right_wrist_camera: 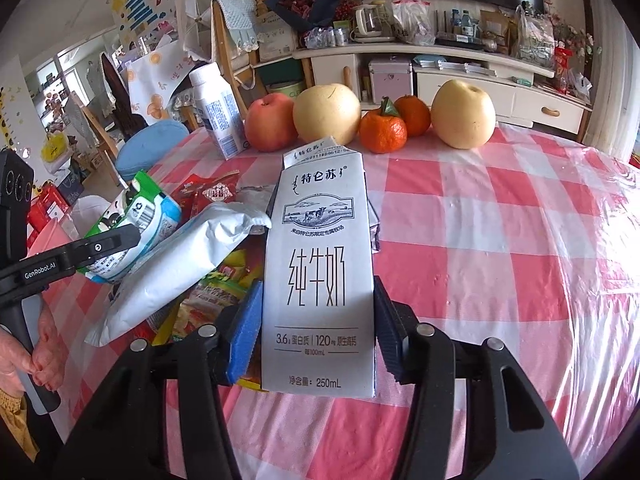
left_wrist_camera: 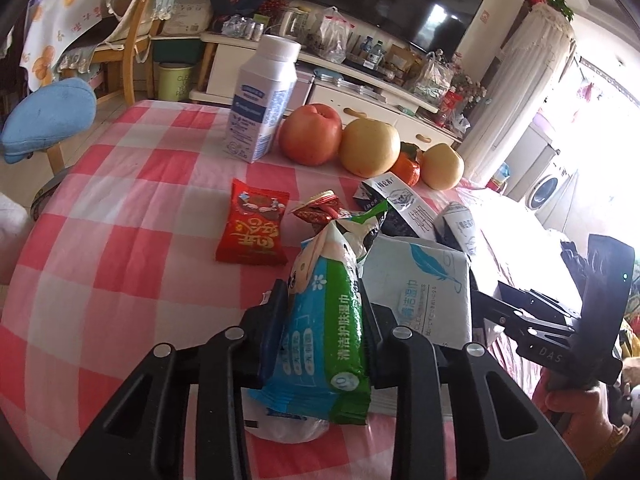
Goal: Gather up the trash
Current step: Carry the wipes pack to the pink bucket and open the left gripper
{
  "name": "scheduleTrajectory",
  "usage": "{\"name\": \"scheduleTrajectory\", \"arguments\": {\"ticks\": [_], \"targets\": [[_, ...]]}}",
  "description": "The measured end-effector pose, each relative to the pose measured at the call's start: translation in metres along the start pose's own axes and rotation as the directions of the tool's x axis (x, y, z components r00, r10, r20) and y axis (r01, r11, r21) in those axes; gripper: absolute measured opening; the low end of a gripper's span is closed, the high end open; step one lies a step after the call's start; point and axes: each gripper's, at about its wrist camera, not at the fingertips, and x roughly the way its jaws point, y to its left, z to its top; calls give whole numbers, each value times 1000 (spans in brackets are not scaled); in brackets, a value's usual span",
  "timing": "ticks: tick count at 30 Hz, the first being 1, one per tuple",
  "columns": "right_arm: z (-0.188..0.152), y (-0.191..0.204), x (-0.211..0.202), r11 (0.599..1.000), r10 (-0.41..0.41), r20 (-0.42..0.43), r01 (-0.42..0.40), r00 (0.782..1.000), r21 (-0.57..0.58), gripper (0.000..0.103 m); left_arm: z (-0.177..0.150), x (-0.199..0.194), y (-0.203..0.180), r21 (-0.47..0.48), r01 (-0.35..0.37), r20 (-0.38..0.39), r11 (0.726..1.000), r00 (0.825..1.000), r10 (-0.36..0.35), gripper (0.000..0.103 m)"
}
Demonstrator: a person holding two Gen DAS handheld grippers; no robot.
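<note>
Crinkly blue-green wipes packet (left_wrist_camera: 326, 320) pinched in left gripper (left_wrist_camera: 324, 312), flat white milk carton (right_wrist_camera: 318, 280) clamped by right gripper (right_wrist_camera: 316, 320), glossy checked tablecloth (right_wrist_camera: 500, 240) beneath both.

A cream TV cabinet (right_wrist_camera: 460, 80) is running along the far wall ahead of the jaws, a dark television (left_wrist_camera: 384, 0) hanging above it. Daylight is pouring through a window (left_wrist_camera: 600, 92) at the right. A wooden chair (left_wrist_camera: 136, 32) is standing left of the desk (right_wrist_camera: 500, 240).

Both wrist cameras looked low and close across the pink checked desk (left_wrist_camera: 120, 208) (right_wrist_camera: 500, 220), sharing the red apple (left_wrist_camera: 310, 134) (right_wrist_camera: 270, 122).
</note>
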Motion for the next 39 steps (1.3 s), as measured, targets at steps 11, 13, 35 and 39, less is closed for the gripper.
{"name": "scheduleTrajectory", "arguments": {"ticks": [11,13,35,39], "targets": [[2,7,-29,1000,-3,72,2,997,22,53,2,-18,21,-67,10,32,998,999,-8,29],[1,10,-33,1000,-5,79,3,997,25,53,3,-21,22,-74,16,42,997,999,-13,28],[26,160,-48,977,201,95,-192,975,-95,53,21,-127,91,-263,36,280,964,959,40,28],[39,223,-38,945,295,63,-282,953,-164,53,21,-158,120,-315,-54,311,948,937,157,28]]}}
